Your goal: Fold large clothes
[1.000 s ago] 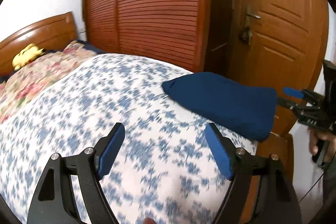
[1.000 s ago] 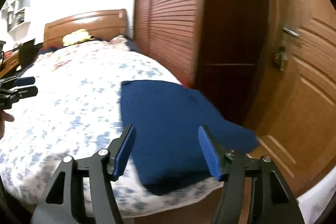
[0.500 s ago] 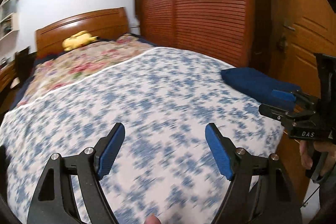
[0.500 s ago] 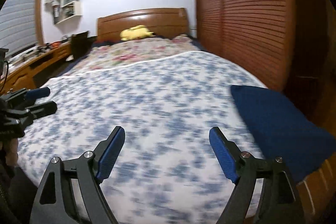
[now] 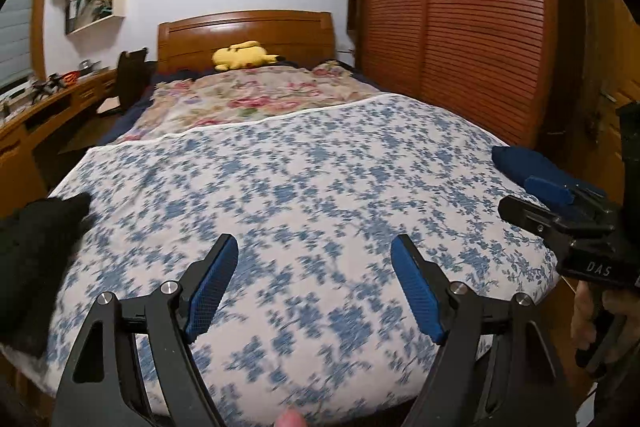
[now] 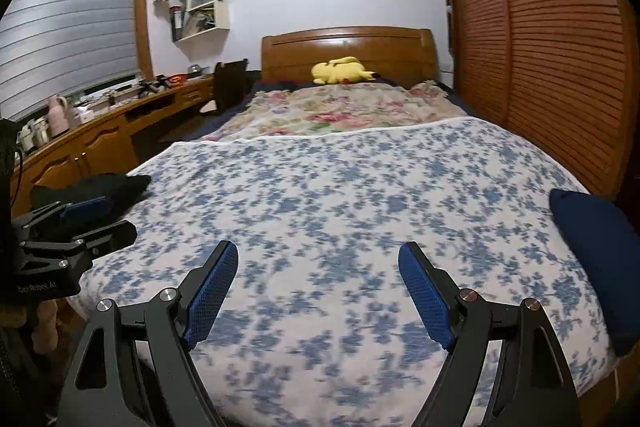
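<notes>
A folded dark blue garment (image 6: 596,259) lies at the bed's right edge; it also shows in the left wrist view (image 5: 528,167). A black garment (image 5: 36,259) lies crumpled at the bed's left edge and shows in the right wrist view (image 6: 100,189). My left gripper (image 5: 314,279) is open and empty above the blue-flowered sheet (image 5: 300,187). My right gripper (image 6: 318,287) is open and empty above the same sheet. Each gripper shows at the side of the other's view.
A floral quilt (image 6: 340,115) and a yellow plush toy (image 6: 340,71) lie near the wooden headboard. A slatted wardrobe (image 6: 560,47) runs along the right. A desk (image 6: 100,135) with clutter stands on the left.
Both grippers have swung left, away from the folded blue garment, and now face up the bed. The black garment has come into view on the left. Both stay open.
</notes>
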